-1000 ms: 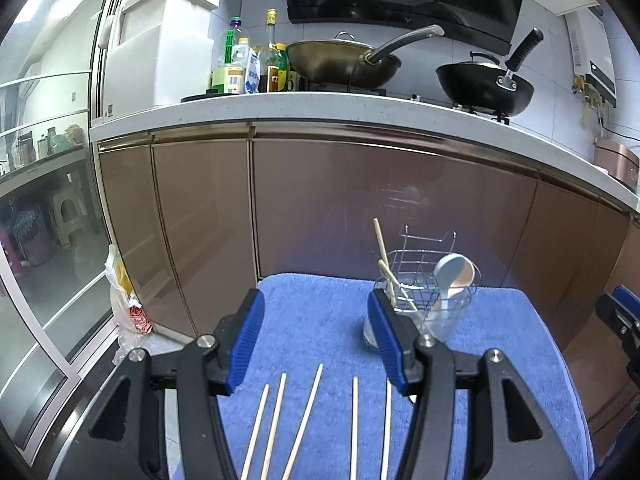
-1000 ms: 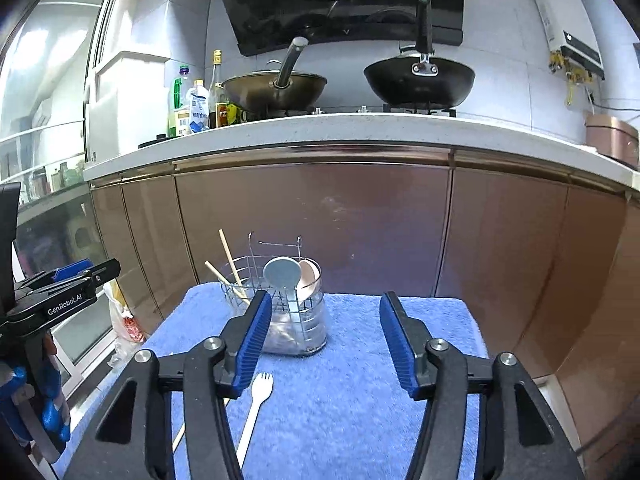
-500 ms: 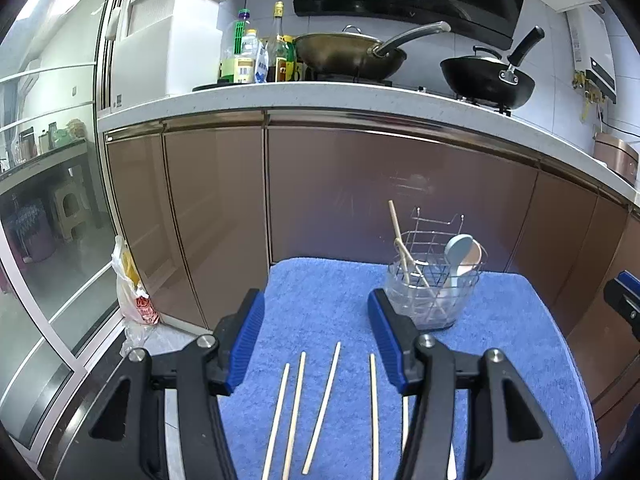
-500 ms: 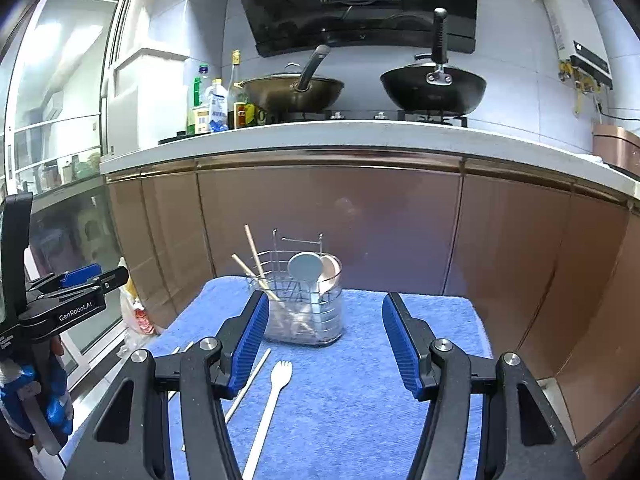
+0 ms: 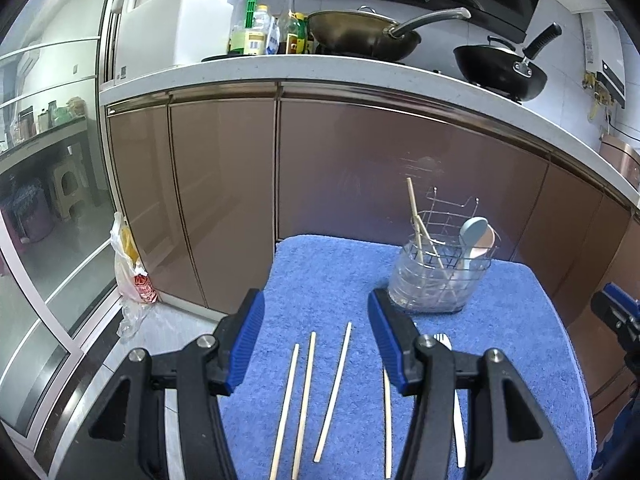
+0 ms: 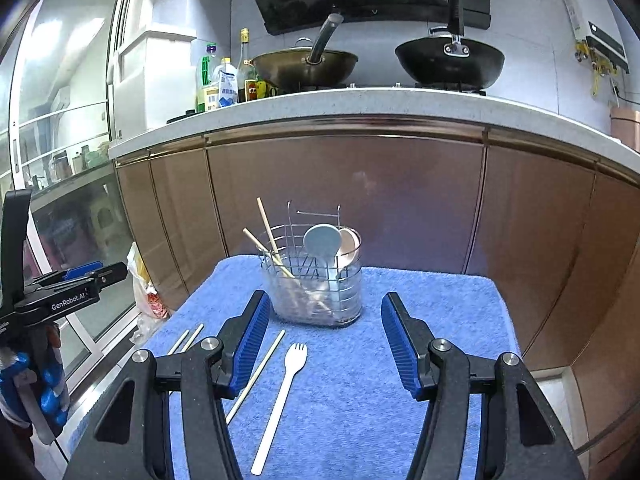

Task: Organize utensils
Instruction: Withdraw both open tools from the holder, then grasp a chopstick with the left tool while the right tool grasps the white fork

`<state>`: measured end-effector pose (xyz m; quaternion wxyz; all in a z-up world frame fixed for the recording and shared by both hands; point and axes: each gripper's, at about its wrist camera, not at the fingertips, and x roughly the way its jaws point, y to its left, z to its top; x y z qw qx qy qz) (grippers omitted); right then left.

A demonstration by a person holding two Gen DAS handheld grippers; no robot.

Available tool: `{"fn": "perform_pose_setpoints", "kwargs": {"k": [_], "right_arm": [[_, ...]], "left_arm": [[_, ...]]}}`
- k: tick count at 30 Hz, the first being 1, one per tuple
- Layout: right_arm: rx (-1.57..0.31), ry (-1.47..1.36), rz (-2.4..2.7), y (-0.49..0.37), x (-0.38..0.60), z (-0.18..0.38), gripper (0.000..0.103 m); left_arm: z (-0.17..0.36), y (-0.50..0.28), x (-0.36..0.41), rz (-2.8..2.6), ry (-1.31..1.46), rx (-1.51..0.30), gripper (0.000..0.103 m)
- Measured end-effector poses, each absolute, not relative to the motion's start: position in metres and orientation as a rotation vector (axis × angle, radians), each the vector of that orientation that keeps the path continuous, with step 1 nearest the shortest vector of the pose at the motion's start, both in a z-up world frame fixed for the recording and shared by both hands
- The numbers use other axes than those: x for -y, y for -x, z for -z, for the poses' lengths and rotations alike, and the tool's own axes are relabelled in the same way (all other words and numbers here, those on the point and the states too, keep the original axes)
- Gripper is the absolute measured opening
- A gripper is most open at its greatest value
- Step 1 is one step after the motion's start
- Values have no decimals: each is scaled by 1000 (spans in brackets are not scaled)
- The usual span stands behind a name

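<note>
A wire utensil holder (image 5: 436, 276) (image 6: 316, 280) stands at the far side of a blue towel (image 5: 328, 264) (image 6: 420, 292). In it are two upright chopsticks, a blue spoon (image 6: 320, 240) and a pink spoon. Several loose chopsticks (image 5: 332, 388) (image 6: 260, 368) lie side by side on the towel, and a white fork (image 6: 286, 384) (image 5: 444, 340) lies to their right. My left gripper (image 5: 316, 304) hangs open above the loose chopsticks, holding nothing. My right gripper (image 6: 325, 304) is open above the fork, short of the holder, and empty.
Brown cabinet fronts (image 6: 360, 200) rise just behind the towel, under a counter with two woks (image 6: 448, 60) and bottles. A plastic bag (image 5: 132, 272) lies on the floor at the left, beside a glass door. My left gripper's body (image 6: 72, 292) shows at the right view's left edge.
My left gripper has drawn back from the holder, so the holder looks smaller and more of the loose chopsticks show. The right gripper has only tilted a little, and both stay open.
</note>
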<state>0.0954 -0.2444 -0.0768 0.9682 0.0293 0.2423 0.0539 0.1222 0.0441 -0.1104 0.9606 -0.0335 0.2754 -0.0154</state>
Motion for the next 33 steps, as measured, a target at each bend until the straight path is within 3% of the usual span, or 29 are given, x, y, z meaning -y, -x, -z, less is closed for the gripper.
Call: {"fn": "perform_pose_setpoints", "kwargs": {"k": [21,28,33], "right_arm": [[-590,-82,-161,-106,250,115,57],[-673,-104,-227,-122,248,130,57],[-812,-205,-345,-153,246,152,49]], "left_arm": [[148,-131,8,171,-69,-704,52],[168,-169,-15,257,43,-874,52],[188,-206,-41,301,165,-1019,51]]}}
